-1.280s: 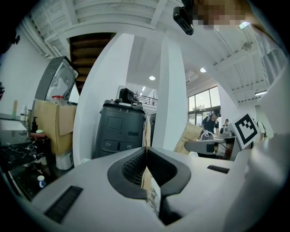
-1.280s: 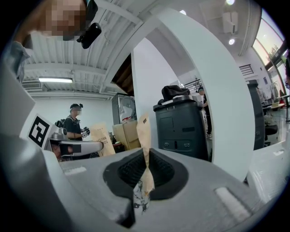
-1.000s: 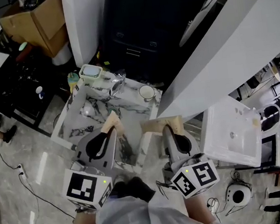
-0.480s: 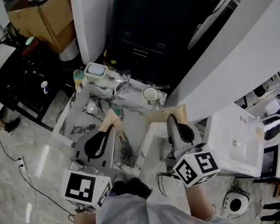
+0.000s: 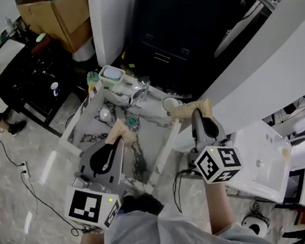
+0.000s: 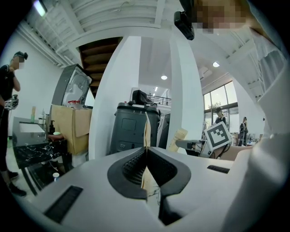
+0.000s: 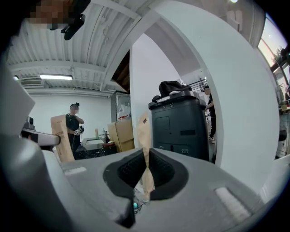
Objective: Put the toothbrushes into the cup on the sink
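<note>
1. My left gripper [image 5: 116, 141] is clamped tight on a tan cardboard toothbrush pack [image 5: 119, 130], which stands edge-on between the jaws.
2. My right gripper [image 5: 196, 115] pinches a 2nd toothbrush pack [image 5: 191, 109] the same way.
3. The white cup [image 5: 168, 104] stands on the marble sink [image 5: 95, 136], just ahead-left of my right gripper's pack. I cannot tell what is inside it.
4. A small teal thing [image 5: 132, 121] lies in the sink just right of my left gripper's pack.

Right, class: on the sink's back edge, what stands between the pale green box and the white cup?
The chrome tap stands between the pale green box and the cup, seen in the head view.
</note>
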Available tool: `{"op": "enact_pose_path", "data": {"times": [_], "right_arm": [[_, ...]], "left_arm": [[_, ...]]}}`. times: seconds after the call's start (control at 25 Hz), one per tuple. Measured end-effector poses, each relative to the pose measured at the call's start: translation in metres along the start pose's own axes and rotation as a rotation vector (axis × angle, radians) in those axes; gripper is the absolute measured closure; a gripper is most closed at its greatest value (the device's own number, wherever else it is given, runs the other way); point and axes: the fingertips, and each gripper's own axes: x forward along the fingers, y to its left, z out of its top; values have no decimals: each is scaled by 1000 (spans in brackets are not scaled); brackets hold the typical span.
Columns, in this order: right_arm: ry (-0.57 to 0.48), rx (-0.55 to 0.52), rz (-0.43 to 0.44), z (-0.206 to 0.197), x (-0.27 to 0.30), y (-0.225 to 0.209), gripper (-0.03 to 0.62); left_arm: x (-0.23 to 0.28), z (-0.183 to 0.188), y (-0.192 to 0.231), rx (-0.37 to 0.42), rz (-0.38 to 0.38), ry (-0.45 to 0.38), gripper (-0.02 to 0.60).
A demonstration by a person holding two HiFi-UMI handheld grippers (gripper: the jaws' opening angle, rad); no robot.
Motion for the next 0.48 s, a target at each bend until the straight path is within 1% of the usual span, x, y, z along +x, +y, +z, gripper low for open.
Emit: {"op": "enact_pose_path", "data": {"times": [0.24, 0.48], "right_arm": [[31, 19, -24, -15, 27, -23, 586], [68, 13, -44, -33, 52, -36, 585]], "left_arm": [[-13, -2, 12, -5, 61, 5, 572], [-32, -3, 25, -9, 136, 9, 572]]}}
